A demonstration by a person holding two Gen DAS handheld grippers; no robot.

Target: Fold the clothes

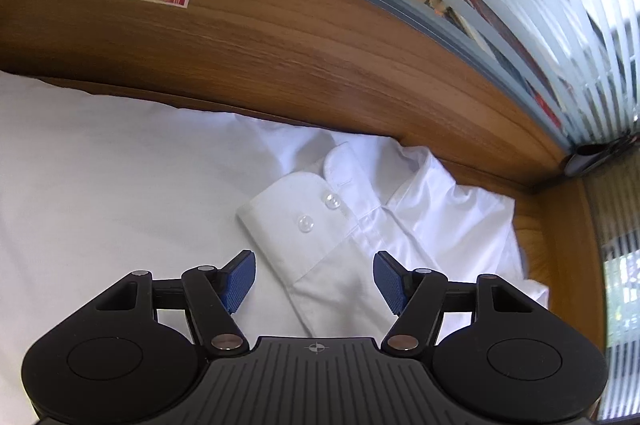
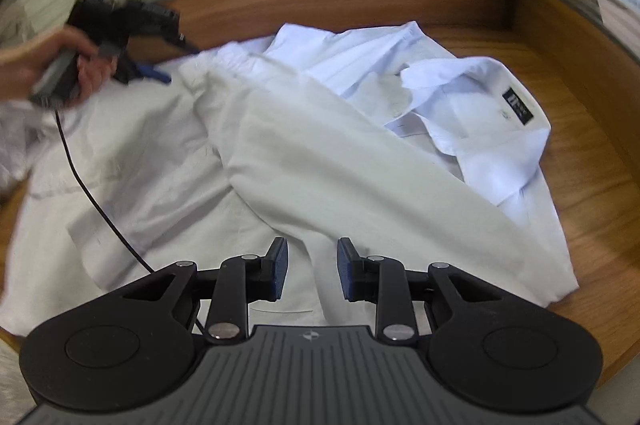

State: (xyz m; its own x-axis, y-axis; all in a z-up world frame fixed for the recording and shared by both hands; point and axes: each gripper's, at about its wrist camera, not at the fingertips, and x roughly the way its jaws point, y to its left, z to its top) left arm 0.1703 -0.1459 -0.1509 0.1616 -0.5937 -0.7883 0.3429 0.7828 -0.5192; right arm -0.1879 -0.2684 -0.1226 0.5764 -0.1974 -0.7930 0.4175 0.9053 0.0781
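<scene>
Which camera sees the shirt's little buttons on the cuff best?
The left wrist view: the cuff lies close and sharp, both buttons clear. The right wrist view shows the whole shirt, but its far sleeve end is blurred.

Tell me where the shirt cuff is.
In the left wrist view the cuff lies just right of centre on the white shirt, right ahead of the open left gripper.
</scene>
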